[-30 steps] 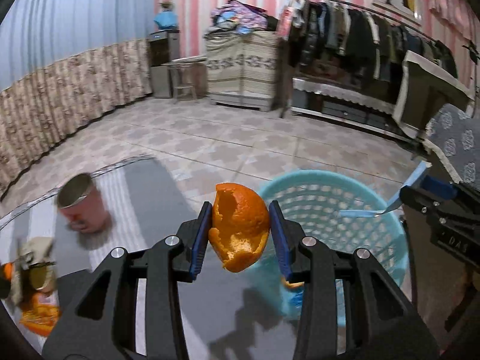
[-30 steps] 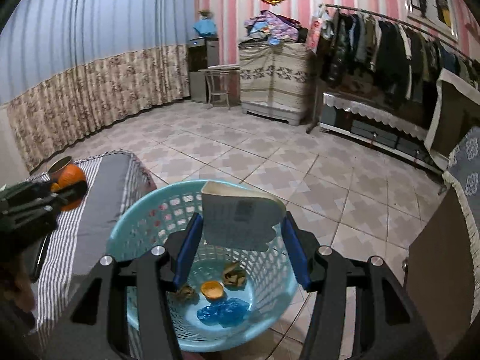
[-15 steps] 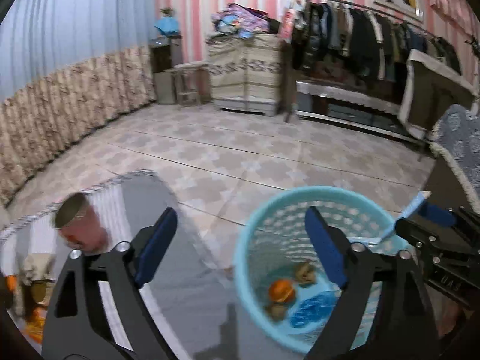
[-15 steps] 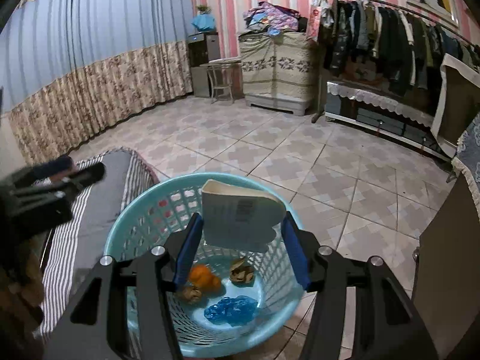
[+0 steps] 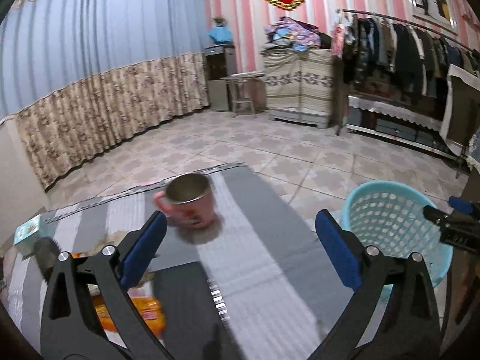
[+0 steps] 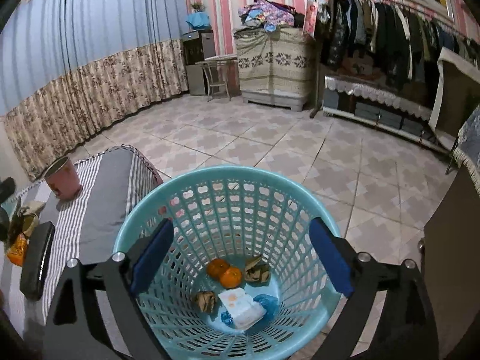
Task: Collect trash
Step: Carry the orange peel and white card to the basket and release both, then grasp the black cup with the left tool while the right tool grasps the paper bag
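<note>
A light blue basket stands on the floor beside the striped table; it also shows in the left wrist view. In it lie two orange peel pieces, crumpled brown scraps, a white packet and a blue wrapper. My right gripper is open and empty above the basket. My left gripper is open and empty above the grey striped table. Orange trash lies on the table at lower left, behind the left finger.
A pink mug stands on the table ahead of the left gripper. A black flat case lies on the table. A small teal box sits at the table's far left. Tiled floor lies beyond; a dark cabinet stands at right.
The left gripper opened and dropped the orange peel into the basket, then swung left over the table. The right gripper opened and the white packet fell into the basket.
</note>
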The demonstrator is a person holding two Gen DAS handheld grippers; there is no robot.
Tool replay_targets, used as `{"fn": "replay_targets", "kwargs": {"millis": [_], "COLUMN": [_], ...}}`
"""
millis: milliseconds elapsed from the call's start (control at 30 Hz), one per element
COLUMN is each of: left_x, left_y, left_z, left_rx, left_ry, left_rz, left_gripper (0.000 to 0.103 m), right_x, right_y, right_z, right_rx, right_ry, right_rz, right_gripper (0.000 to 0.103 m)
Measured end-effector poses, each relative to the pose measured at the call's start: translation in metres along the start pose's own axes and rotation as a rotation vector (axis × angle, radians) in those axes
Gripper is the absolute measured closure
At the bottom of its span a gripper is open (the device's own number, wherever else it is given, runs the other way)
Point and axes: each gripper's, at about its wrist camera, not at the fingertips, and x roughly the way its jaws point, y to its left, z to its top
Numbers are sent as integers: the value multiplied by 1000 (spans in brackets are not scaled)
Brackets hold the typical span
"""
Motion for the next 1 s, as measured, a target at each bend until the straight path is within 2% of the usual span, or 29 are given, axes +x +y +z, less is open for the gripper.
{"fn": "replay_targets", "kwargs": {"millis": [200, 533, 700, 867, 933, 1000], "left_x": [-13, -5, 27, 53, 60, 65], "left_y": [65, 202, 256, 281, 285, 284], "left_z": [-15, -46, -58, -65, -71, -79], "left_rx": [-21, -175, -238, -311, -318, -313], "left_ry": [9, 107, 204, 262, 280, 293], "left_rz": [139, 322, 357, 344, 336, 339], "left_gripper": [6, 6, 6, 6, 17, 20], "right_x": [-17, -28, -27, -21, -22, -25], "right_y": [33, 103, 129, 150, 156, 161], "right_z": [-5, -22, -32, -42, -45, -46], "right_rx": [-56, -177, -214, -268, -282, -293], "right_ry": [-43, -28, -3, 23, 32, 29], "right_rz": [-9, 62, 93, 83, 82, 76], "right_gripper": [13, 13, 13, 13, 13, 13]}}
